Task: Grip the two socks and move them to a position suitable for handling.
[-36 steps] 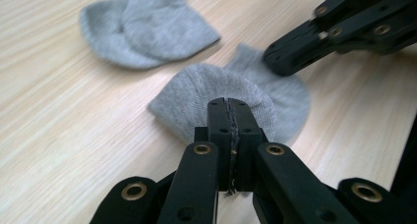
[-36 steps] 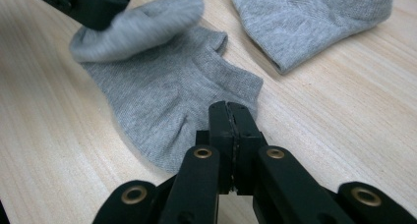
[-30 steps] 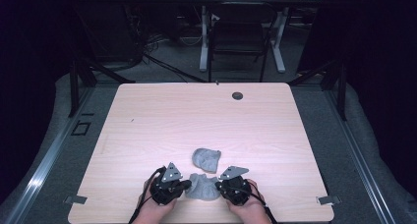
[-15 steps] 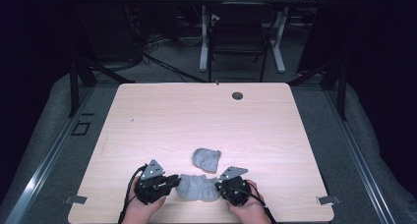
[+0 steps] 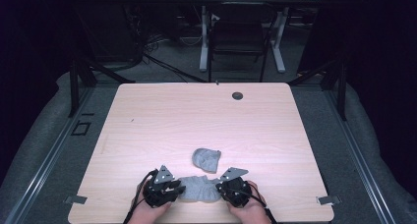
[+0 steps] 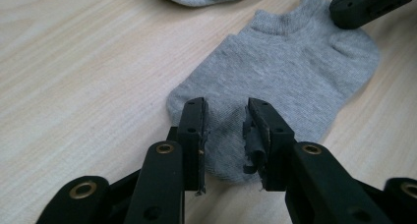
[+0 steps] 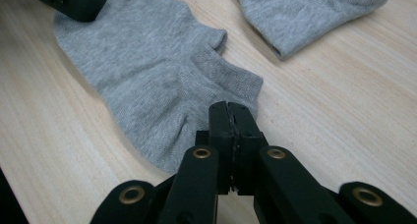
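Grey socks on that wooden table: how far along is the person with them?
Early, it seems. Done: one small grey ankle sock lies spread flat near the table's front edge. In hand: the right gripper is shut on its heel end, while the left gripper stands open over its toe. Left: the second grey sock sits bunched just beyond, untouched; probably it must be flattened and paired.

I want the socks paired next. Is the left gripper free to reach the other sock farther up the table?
Probably yes: the left gripper is open over the flat sock, and bare table lies between it and the other sock.
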A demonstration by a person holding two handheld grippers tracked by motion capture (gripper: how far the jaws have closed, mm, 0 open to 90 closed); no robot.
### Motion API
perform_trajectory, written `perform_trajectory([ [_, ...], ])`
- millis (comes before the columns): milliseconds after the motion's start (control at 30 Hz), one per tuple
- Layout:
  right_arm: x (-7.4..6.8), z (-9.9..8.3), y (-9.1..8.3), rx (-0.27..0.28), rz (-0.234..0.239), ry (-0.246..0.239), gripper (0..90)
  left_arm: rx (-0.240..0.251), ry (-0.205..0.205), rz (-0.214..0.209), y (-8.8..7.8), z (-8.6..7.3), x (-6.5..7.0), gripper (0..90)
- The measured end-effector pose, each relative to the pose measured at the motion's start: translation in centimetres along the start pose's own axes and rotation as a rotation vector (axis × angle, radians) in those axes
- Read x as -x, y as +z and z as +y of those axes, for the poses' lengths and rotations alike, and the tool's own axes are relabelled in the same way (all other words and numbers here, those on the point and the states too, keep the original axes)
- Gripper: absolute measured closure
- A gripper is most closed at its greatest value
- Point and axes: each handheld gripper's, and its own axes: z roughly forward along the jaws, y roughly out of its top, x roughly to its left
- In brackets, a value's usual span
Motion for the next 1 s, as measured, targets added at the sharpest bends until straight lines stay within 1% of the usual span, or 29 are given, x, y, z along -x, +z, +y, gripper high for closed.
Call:
perform_trajectory([
  [100, -0.2, -0.1, -0.2, -0.005, -0.002, 0.001, 89.4, -0.003, -0.001, -0.007, -0.1, -0.1, 0.2, 67.1],
  [133, -0.2, -0.1, -0.2, -0.012, -0.001, -0.002, 89.5, -0.004, -0.003, -0.021, -0.2, -0.2, 0.4, 66.4],
  [200, -0.3, -0.1, -0.4, -0.031, -0.008, -0.013, 89.7, -0.012, 0.005, -0.036, -0.2, -0.3, 0.5, 65.9],
  [233, -0.3, -0.1, -0.4, -0.031, -0.008, -0.013, 89.7, -0.012, 0.005, -0.036, -0.2, -0.3, 0.5, 65.9],
  [267, -0.4, -0.2, -0.4, -0.020, -0.008, -0.012, 89.7, -0.016, 0.003, -0.041, -0.2, -0.3, 0.6, 65.9],
  [300, -0.4, -0.4, -0.5, -0.023, -0.011, -0.017, 89.9, -0.016, 0.014, -0.038, -0.3, -0.4, 0.6, 65.9],
  [400, -0.4, -0.5, -0.8, -0.035, -0.008, -0.020, 89.9, -0.013, 0.010, -0.042, -0.3, -0.5, 0.8, 65.6],
  [433, -0.4, -0.5, -0.8, -0.037, -0.009, -0.018, 90.0, -0.019, 0.021, -0.041, -0.3, -0.5, 0.8, 65.6],
  [467, -0.3, -0.5, -0.8, -0.045, -0.002, -0.021, 90.0, -0.021, 0.020, -0.041, -0.3, -0.4, 0.9, 65.1],
  [500, -0.3, -0.5, -0.9, -0.047, -0.006, -0.022, 90.0, -0.024, 0.025, -0.041, -0.3, -0.4, 0.9, 64.8],
  [533, -0.3, -0.5, -0.8, -0.037, 0.004, -0.010, 90.0, -0.023, 0.022, -0.043, -0.3, -0.4, 1.0, 64.8],
  [567, -0.2, -0.5, -0.8, -0.040, -0.004, -0.010, 90.0, -0.024, 0.012, -0.047, -0.3, -0.4, 1.1, 64.2],
  [600, -0.2, -0.5, -0.8, -0.039, -0.004, -0.005, 89.8, -0.024, 0.012, -0.047, -0.3, -0.4, 1.1, 63.6],
  [633, -0.1, -0.5, -0.9, -0.045, -0.001, 0.000, 88.6, -0.029, 0.006, -0.057, -0.3, -0.3, 1.1, 62.4],
  [667, -0.1, -0.5, -0.9, -0.045, -0.001, 0.000, 88.6, -0.022, -0.001, -0.060, -0.3, -0.3, 1.2, 62.4],
  [733, 0.0, -0.4, -1.1, -0.016, 0.012, 0.008, 82.7, 0.005, -0.013, -0.079, -0.3, -0.2, 1.3, 59.9],
  [767, 0.0, -0.4, -1.1, -0.016, 0.012, 0.008, 82.7, 0.005, -0.013, -0.079, -0.3, -0.2, 1.3, 59.5],
  [800, 0.0, -0.3, -1.2, 0.006, 0.015, 0.013, 81.9, 0.007, -0.006, -0.084, -0.4, -0.1, 1.3, 59.5],
  [833, 0.2, 0.0, -1.6, 0.032, 0.026, 0.018, 80.5, 0.029, -0.005, -0.086, -0.5, 0.1, 1.3, 59.0],
  [867, 0.2, 0.0, -1.6, 0.032, 0.026, 0.018, 80.5, 0.029, -0.005, -0.086, -0.5, 0.1, 1.3, 58.6],
  [900, 0.2, 0.1, -1.7, 0.046, 0.029, 0.023, 80.3, 0.032, 0.002, -0.086, -0.6, 0.2, 1.2, 58.6],
  [933, 0.4, 0.2, -1.7, 0.057, 0.026, 0.028, 79.7, 0.037, -0.004, -0.082, -0.6, 0.3, 1.1, 58.3],
  [1000, 0.6, 0.5, -1.6, 0.056, 0.018, 0.024, 78.6, 0.045, -0.010, -0.073, -0.7, 0.4, 0.7, 58.1],
])
